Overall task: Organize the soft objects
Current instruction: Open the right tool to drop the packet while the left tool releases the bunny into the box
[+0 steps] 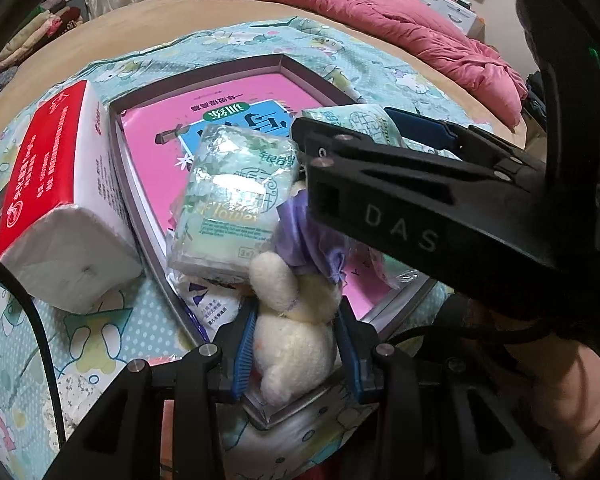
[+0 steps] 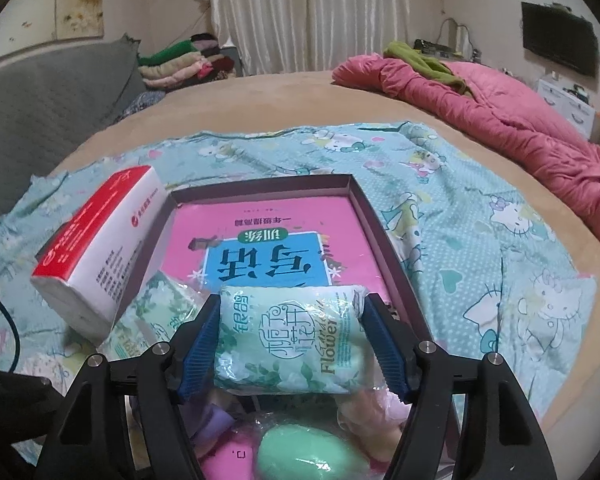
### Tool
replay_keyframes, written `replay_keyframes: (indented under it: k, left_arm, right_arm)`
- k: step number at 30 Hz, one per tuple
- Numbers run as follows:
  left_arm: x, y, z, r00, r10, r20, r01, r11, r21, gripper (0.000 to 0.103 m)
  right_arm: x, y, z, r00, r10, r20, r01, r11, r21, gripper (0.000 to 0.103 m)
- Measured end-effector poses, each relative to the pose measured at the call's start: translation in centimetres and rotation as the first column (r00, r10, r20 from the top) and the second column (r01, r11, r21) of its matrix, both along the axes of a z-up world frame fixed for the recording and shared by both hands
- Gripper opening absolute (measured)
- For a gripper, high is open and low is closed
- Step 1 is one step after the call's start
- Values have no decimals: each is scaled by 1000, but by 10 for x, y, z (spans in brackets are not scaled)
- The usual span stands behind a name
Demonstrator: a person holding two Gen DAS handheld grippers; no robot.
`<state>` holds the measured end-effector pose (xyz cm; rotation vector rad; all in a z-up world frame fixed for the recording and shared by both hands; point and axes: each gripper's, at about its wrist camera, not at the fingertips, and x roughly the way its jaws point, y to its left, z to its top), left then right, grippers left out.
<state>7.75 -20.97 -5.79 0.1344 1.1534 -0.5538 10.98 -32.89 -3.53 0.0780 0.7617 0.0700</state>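
- Left gripper (image 1: pixel 294 354): blue pads narrowed onto a cream plush toy (image 1: pixel 296 336), one pad on each flank; toy held at the near corner of the shallow box (image 1: pixel 204 78).
- Right gripper (image 2: pixel 294 350): fingers fairly wide, a green tissue pack (image 2: pixel 292 340) lying between them; whether the pads press on it cannot be told.
- Second green tissue pack (image 1: pixel 232 200) rests in the box on a pink book (image 2: pixel 268 236), propped against the plush.
- Red-and-white tissue block (image 1: pixel 60 196) leans against the box's left wall, on the patterned cloth (image 2: pixel 480 240).
- A green egg-shaped object (image 2: pixel 312 454) lies near the right gripper's base, partly hidden.
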Motion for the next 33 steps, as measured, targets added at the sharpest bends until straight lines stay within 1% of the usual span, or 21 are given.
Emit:
replay_keyframes:
  k: [7,16,19,21,24,31,33]
  left_arm:
    - [-1,3,1,1000,10,-7,-10,1000,0,38]
    - [-1,2,3,1000,14,-7,-14,1000,23,41]
    - [-1,2,5,1000,14,-3,-14,999,30,46]
    - [-1,2,6,1000,15,3,-15,999,37,51]
    - [-1,3,8,1000,22,5,-22,999,43,54]
    - [-3,5,13,1000,21,14,-22,998,51,55]
    - [-4,6,16,1000,22,20,-23,998,52,58]
  right_arm:
    - [-1,-9,-2,1000,-10,-18,11,998,55,76]
    - [-5,-15,0,999,-25,-24,27,992,121,78]
    - [-7,-17,1,999,-30,-23,33,989,142,79]
    - [-8,-19,1,999,-31,-25,35,987,155,80]
    - [-9,-19,1,999,-34,-25,38,986,161,80]
    - [-14,-22,5,999,-34,-5,35,983,183,81]
    - [-15,-23,7,999,-36,2,35,983,182,81]
